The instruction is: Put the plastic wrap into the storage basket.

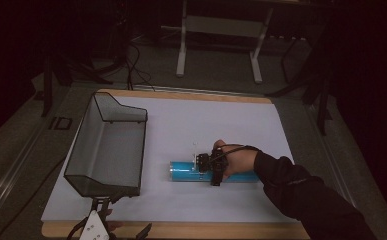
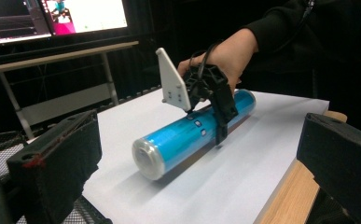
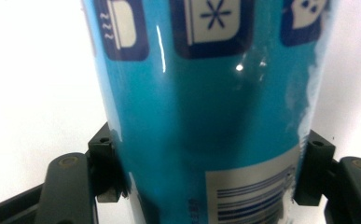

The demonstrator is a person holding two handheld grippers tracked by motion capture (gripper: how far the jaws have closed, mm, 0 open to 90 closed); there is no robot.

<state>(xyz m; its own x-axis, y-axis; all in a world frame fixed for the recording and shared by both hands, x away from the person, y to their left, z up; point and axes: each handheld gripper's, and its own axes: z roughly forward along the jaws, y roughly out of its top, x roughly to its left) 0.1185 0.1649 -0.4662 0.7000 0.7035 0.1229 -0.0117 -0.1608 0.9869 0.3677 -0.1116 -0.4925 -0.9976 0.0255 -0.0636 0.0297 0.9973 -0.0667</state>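
Blue and glossy, the tube [image 1: 186, 171] lies on its side on the white sheet [image 1: 181, 130] near the middle of the table, its silver cap end toward the mesh basket [image 1: 106, 145]. The right gripper [image 1: 213, 172] straddles it about mid-length and, in the right gripper view, both jaws press against the tube's [image 3: 206, 116] flanks, so it is clamped on it. The main risk is slip: the skin looks slick and round, and the jaws bite only a narrow band, so a lift could let the tube rotate or slide out. Held off its balance point, one end may droop and knock the basket rim. Squeezing harder could dent the wall. The left gripper [image 2: 192, 186] waits at the table's near edge beside the basket, jaws spread and empty; it sits well apart, too far to steady a falling tube.
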